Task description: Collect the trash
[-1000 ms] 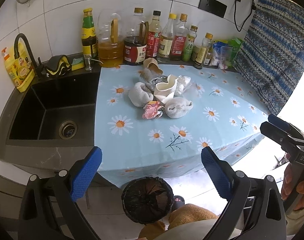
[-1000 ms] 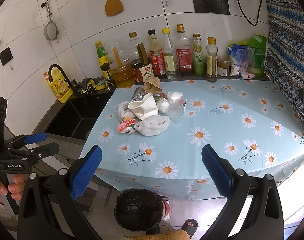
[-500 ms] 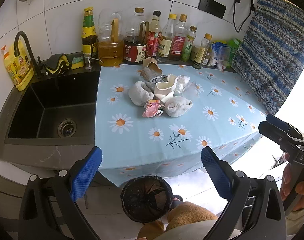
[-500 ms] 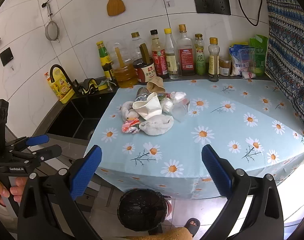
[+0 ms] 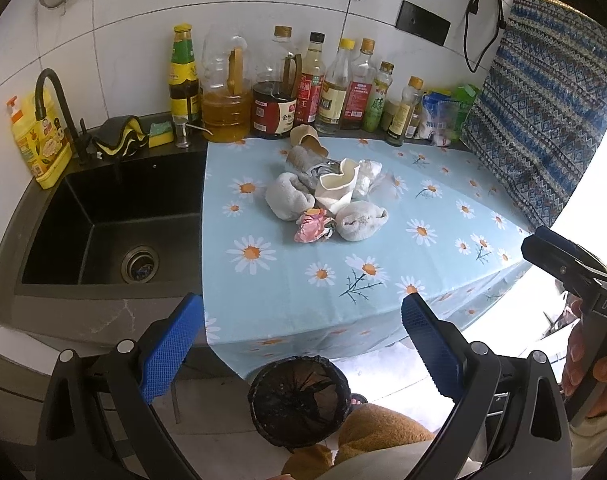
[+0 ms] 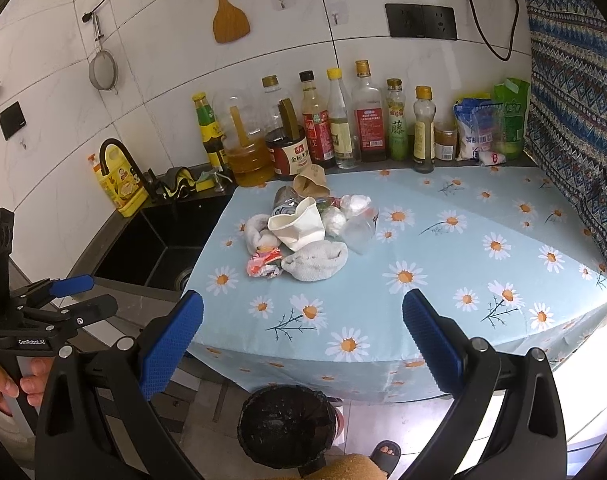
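Both claws — left (image 5: 301,344) and right (image 6: 302,340) — hang spread wide and have eased closer; crumpled trash pile (image 6: 303,234) untouched, black-lined bin (image 6: 288,426) waiting.

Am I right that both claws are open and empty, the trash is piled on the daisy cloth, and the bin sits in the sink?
Not quite: the bin stands on the floor below the cloth's front edge, as the right wrist view shows. The rest holds: the left claw and right claw are open and empty, and the trash pile lies on the cloth.
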### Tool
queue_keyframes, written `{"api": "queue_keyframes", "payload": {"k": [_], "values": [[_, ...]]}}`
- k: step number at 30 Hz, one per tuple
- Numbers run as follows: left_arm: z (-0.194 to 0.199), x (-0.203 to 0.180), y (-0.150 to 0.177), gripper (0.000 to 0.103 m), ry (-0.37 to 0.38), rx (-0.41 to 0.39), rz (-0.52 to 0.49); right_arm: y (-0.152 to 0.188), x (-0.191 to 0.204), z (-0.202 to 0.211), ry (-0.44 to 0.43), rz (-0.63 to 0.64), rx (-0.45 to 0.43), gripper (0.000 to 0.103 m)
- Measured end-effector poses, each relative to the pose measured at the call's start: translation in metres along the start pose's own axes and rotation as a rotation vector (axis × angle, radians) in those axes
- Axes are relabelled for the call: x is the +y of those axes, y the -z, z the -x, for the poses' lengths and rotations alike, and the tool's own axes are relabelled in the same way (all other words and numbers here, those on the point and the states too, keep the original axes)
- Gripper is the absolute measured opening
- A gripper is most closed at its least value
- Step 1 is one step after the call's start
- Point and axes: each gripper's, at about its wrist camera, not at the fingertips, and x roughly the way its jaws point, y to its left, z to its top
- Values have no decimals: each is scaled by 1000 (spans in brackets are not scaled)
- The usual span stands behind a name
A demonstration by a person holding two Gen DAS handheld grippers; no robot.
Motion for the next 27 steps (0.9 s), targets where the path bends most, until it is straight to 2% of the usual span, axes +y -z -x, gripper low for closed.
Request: {"api": "queue_keyframes", "payload": {"k": [19, 27], "values": [[5, 6, 15, 96, 35, -2, 4, 18, 17, 14, 13, -14, -14, 99], [3, 10, 14, 96, 43, -3, 30, 9, 8, 3, -20, -38, 5, 99]]}}
